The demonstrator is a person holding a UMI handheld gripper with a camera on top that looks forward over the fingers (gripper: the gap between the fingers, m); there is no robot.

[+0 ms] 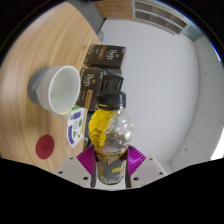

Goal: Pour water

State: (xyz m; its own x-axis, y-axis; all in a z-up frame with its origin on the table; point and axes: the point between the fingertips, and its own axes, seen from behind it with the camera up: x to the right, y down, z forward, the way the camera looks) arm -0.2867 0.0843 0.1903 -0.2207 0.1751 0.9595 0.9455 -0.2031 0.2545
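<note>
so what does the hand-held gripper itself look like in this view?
Only the tips of the hand-held gripper show: two fingers, each with a magenta pad on its inner face and pale, whitish parts below. No cables, markings, hand or sleeve are visible.

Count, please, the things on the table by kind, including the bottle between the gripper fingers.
Bottle: 1, held in the gripper
Cup: 1
Dark boxes: 2
Small carton: 1
Red disc: 1
Total: 6
</note>
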